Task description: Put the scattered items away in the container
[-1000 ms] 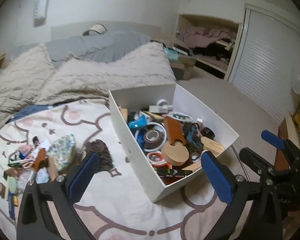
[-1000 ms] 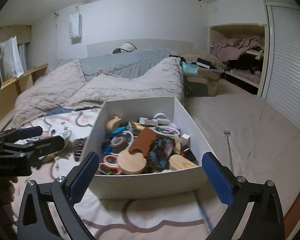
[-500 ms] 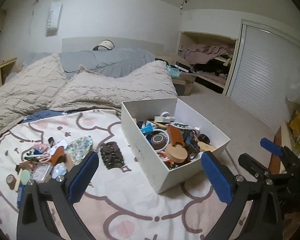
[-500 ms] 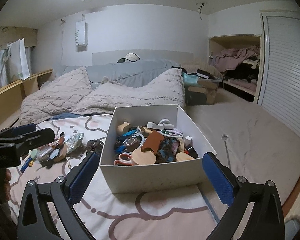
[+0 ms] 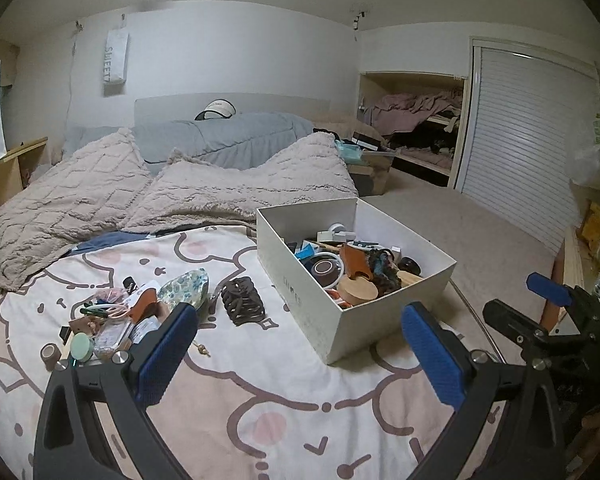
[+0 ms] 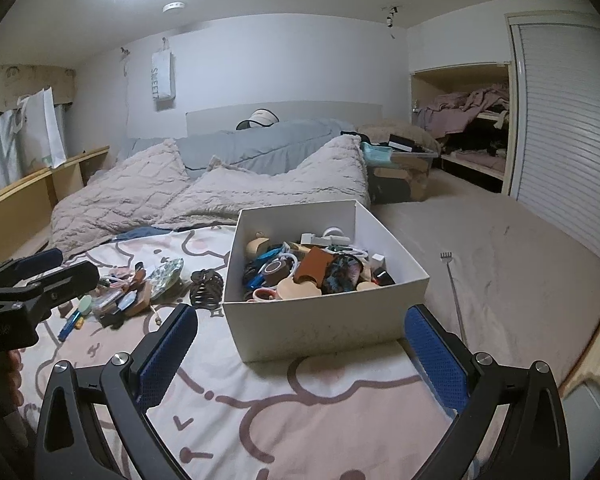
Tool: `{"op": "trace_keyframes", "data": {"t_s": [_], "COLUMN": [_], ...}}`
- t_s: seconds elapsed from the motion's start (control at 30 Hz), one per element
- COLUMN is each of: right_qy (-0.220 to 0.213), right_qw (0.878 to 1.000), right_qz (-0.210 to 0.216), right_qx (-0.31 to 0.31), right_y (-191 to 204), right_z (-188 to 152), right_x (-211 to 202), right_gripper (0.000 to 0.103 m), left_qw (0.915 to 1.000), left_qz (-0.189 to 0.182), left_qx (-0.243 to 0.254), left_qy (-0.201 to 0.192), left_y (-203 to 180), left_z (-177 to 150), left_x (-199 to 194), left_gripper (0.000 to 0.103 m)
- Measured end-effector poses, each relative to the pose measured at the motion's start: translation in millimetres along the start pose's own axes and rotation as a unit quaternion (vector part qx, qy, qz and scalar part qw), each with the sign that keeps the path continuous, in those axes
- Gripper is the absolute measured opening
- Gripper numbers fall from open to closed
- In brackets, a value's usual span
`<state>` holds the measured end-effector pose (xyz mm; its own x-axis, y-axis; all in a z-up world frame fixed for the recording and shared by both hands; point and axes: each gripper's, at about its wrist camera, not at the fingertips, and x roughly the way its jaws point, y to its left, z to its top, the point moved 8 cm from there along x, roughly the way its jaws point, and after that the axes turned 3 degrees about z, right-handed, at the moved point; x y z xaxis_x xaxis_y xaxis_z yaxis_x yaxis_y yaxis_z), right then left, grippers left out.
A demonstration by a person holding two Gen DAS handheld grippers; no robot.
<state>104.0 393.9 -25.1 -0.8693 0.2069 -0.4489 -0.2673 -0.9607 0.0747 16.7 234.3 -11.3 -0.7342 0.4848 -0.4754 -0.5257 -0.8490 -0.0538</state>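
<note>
A white box (image 5: 300,280) (image 6: 328,324) stands on the patterned bedsheet, filled with several small items such as tape rolls and wooden pieces. Left of it lies a dark brown hair claw (image 5: 242,300) (image 6: 207,286). Further left is a pile of scattered items (image 5: 116,318) (image 6: 128,294), among them a floral pouch (image 5: 184,286). My left gripper (image 5: 300,354) is open and empty, held above the sheet in front of the box and pile. My right gripper (image 6: 300,354) is open and empty in front of the box.
Beige quilted blankets (image 5: 100,184) and a grey duvet cover the far bed. A back scratcher (image 6: 452,284) lies on the carpet right of the box. A wooden shelf (image 6: 28,200) runs along the left; a closet with a slatted door (image 5: 516,152) is at right.
Both grippers have pulled back and up from the box, so the box looks smaller and the scattered pile is in full view. Both stay open and empty.
</note>
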Motion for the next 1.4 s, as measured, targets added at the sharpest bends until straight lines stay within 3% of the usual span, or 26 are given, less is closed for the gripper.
{"op": "trace_keyframes", "data": {"t_s": [0.67,1.4], "right_qy": [-0.004,0.003], "right_qw": [1.000,1.000], "right_qz": [0.003,-0.001], "right_qx": [0.003,-0.020], "right_y": [9,20], "right_z": [-20,-32], "right_x": [-40,-49], "right_gripper": [0.103,0.103], "left_qw": [1.0000,0.9999], "left_qz": [0.004,0.011], "left_qx": [-0.002,-0.009], "left_qy": [-0.004,-0.001], "left_y": [0,2], "left_z": [-28,-43], "left_x": [-39,-53], "left_gripper": [0.103,0.103]}}
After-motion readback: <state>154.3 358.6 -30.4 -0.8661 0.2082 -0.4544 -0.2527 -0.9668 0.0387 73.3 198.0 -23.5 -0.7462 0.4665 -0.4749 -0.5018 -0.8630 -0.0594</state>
